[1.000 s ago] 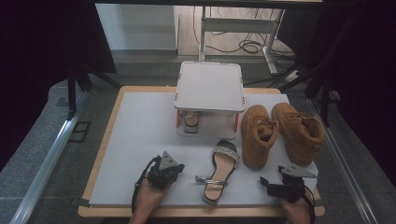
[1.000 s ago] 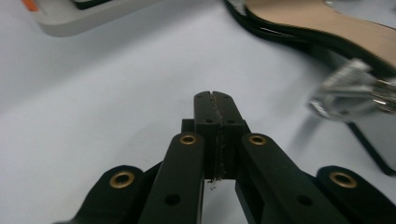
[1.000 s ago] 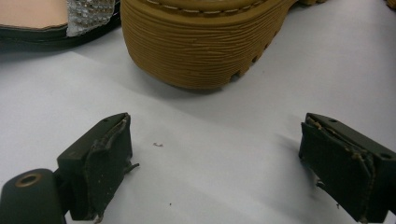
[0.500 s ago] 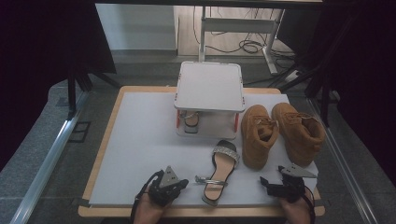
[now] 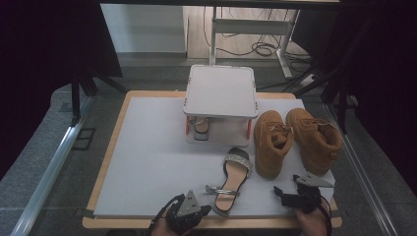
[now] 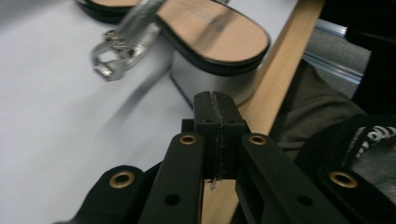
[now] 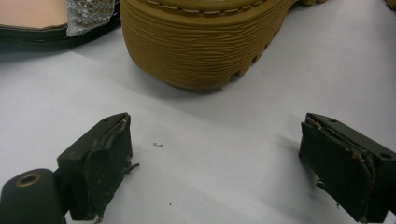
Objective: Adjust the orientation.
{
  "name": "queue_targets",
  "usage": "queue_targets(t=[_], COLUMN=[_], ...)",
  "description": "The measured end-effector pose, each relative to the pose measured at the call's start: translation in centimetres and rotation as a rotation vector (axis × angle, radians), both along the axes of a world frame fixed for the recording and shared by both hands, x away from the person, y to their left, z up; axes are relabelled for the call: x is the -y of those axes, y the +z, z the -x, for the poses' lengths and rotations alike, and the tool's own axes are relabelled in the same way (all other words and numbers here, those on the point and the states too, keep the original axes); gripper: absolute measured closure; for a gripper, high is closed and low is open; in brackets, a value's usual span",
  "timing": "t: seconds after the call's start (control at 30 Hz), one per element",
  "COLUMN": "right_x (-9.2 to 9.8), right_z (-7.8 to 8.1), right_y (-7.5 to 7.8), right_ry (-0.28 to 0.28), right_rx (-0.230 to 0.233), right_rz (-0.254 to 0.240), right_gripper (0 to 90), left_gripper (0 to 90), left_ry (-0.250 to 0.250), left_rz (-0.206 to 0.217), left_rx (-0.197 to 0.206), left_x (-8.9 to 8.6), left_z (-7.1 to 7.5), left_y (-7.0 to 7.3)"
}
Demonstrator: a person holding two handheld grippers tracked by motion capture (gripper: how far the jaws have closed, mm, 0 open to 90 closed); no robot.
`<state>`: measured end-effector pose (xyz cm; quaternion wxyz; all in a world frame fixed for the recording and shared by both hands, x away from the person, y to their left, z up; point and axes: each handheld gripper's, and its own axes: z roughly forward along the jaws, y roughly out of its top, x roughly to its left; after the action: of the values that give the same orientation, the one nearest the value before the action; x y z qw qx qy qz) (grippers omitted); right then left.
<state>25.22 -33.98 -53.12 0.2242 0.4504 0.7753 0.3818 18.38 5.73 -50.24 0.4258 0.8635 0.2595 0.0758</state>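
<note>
At the near edge of the table (image 5: 113, 147), the left gripper (image 5: 205, 210) lies low over the wooden border, its jaws pressed together with nothing between them, aimed rightward at the heel of the sandal (image 5: 230, 183). In the left gripper view the jaw tips sit just short of that heel's silver block, and the loose ankle strap with its buckle is blurred. The hand behind the gripper is cut off by the bottom of the high view.

The right gripper (image 5: 278, 192) rests near the table's front right corner, its jaws spread wide and empty, pointing left toward the sandal and the near boot (image 5: 271, 142). In the right gripper view the boot's ribbed sole fills the space just beyond the jaws, apart from them, with bare white surface between.

The sandal lies on the white surface between the two grippers, toe pointing away. The second boot (image 5: 314, 140) stands beside the first, close to the right edge. Farther back a small white stand (image 5: 221, 91) shelters another sandal (image 5: 201, 125), mostly hidden. The left half of the table is open.
</note>
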Motion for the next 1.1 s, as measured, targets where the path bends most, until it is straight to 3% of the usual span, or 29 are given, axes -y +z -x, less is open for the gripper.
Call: queue_targets(t=[0.33,0.6,0.83,1.1], right_x=[0.0,0.0,0.0,0.0], right_z=[0.0,0.0,0.0,0.0], right_y=[0.0,0.0,0.0,0.0], right_ry=[0.000,0.000,0.001,0.000], right_rx=[0.000,0.000,0.001,0.000], right_rz=[0.000,0.000,0.001,0.000], right_gripper=[9.8,9.8,9.8,9.8], left_gripper=[89.5,89.5,89.6,89.6], left_ry=[-0.067,-0.083,-0.080,-0.038], left_rz=[0.008,0.016,0.003,0.002], left_rx=[-0.014,-0.018,-0.018,-0.034], left_x=[2.0,3.3,2.7,1.0], left_z=[0.5,0.3,0.0,-0.9], left_y=[-0.5,-0.7,-0.6,-0.5])
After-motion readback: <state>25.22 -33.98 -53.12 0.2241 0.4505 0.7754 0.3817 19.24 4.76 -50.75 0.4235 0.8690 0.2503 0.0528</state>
